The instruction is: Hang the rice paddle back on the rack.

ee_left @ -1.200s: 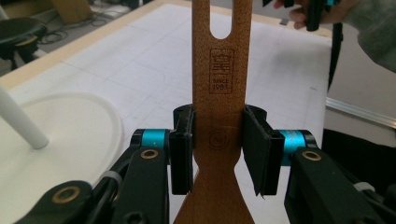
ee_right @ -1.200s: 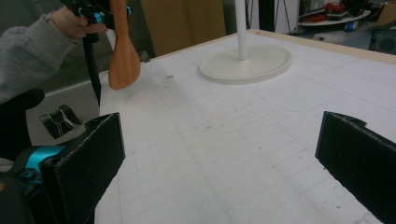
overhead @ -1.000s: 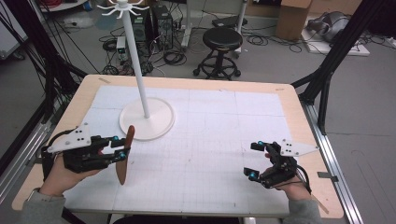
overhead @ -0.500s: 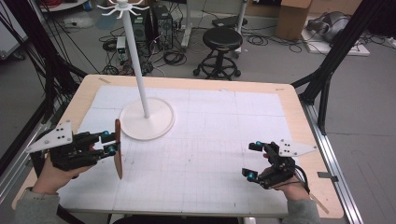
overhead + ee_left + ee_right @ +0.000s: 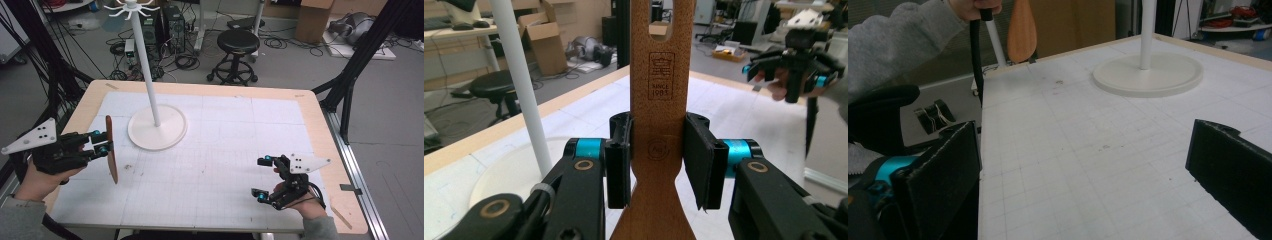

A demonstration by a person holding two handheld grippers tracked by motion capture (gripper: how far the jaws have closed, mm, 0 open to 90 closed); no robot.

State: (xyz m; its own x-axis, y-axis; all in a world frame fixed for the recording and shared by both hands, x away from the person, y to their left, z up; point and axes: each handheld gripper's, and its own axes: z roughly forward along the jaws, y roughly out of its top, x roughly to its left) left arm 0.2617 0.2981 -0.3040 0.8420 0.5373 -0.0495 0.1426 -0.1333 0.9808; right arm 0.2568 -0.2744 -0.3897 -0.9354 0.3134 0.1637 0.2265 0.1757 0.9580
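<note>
A white round-based rack stand with a tall pole (image 5: 156, 129) is set on the wooden bench covered by a white gridded mat (image 5: 225, 165), left of centre and toward the far side. Just left of its base, a flat brown wooden spatula (image 5: 111, 149) is held upright above the mat in the left hand-held gripper (image 5: 99, 144), near the left edge. The right hand-held gripper (image 5: 264, 177) is placed well apart, near the front right corner. A black round stool (image 5: 239, 52) is seen on the floor behind the bench.
</note>
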